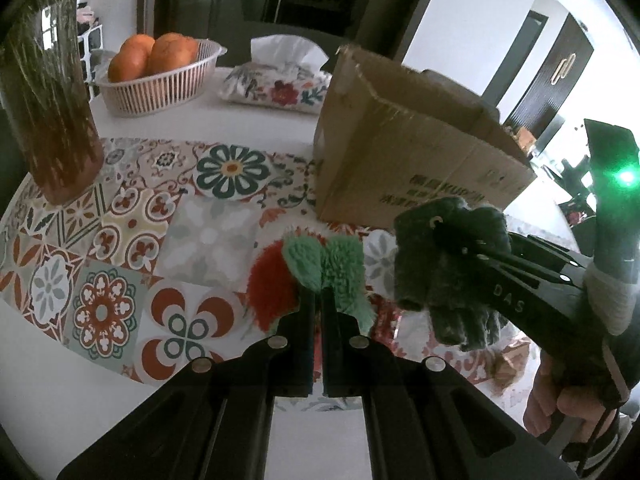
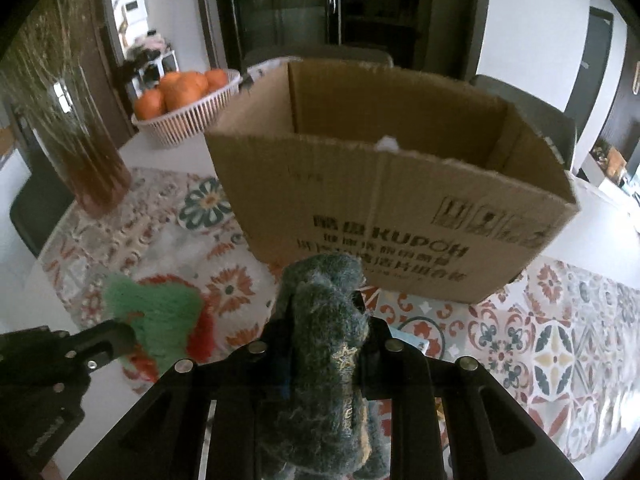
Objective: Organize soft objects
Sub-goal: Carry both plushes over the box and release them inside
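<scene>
- Right now both tools are loaded: the left gripper (image 1: pixel 317 300) is clamped on a green-and-red plush toy (image 1: pixel 320 268) low over the patterned tablecloth (image 1: pixel 120 248), and the right gripper (image 2: pixel 322 316) squeezes a dark grey-green plush (image 2: pixel 324 320), lifted just in front of the cardboard box (image 2: pixel 400 216).
- By my read we're mid-carry, with 2 toys heading for that open box.
- Next it needs height: clear the near wall, then release over the opening.
- Watch the surroundings: vase (image 1: pixel 48 100), orange basket (image 1: pixel 156 84) and tissue pack (image 1: pixel 276 84) sit back left, well apart.
</scene>
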Available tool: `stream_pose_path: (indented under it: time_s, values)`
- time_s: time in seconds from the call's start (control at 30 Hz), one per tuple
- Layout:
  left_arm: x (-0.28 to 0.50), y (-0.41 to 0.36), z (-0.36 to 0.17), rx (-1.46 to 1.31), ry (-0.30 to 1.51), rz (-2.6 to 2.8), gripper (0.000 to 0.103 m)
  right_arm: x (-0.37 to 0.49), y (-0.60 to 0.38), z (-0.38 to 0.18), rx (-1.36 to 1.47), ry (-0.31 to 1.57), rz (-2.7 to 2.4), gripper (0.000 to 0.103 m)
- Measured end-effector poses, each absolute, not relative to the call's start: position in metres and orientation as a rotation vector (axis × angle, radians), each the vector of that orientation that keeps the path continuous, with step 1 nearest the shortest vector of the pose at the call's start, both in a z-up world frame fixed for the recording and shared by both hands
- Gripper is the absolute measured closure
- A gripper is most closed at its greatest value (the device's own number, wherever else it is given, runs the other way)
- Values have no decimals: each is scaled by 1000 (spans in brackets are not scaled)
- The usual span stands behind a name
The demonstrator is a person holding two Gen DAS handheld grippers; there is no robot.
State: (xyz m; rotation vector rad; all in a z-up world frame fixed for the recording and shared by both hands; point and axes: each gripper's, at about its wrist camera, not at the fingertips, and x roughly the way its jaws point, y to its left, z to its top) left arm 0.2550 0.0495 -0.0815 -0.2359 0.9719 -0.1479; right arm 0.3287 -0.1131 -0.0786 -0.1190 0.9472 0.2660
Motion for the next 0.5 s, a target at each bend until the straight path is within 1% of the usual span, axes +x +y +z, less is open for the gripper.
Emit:
stream_pose_path:
  time_s: [0.13,0.5]
  values:
    - [249,48,-67,-239,942,-168,99,315,-124,-53,-95,894,275,79]
    - [236,32,-6,-202,796,-232,99,294,-144,10,-40,743,274,79]
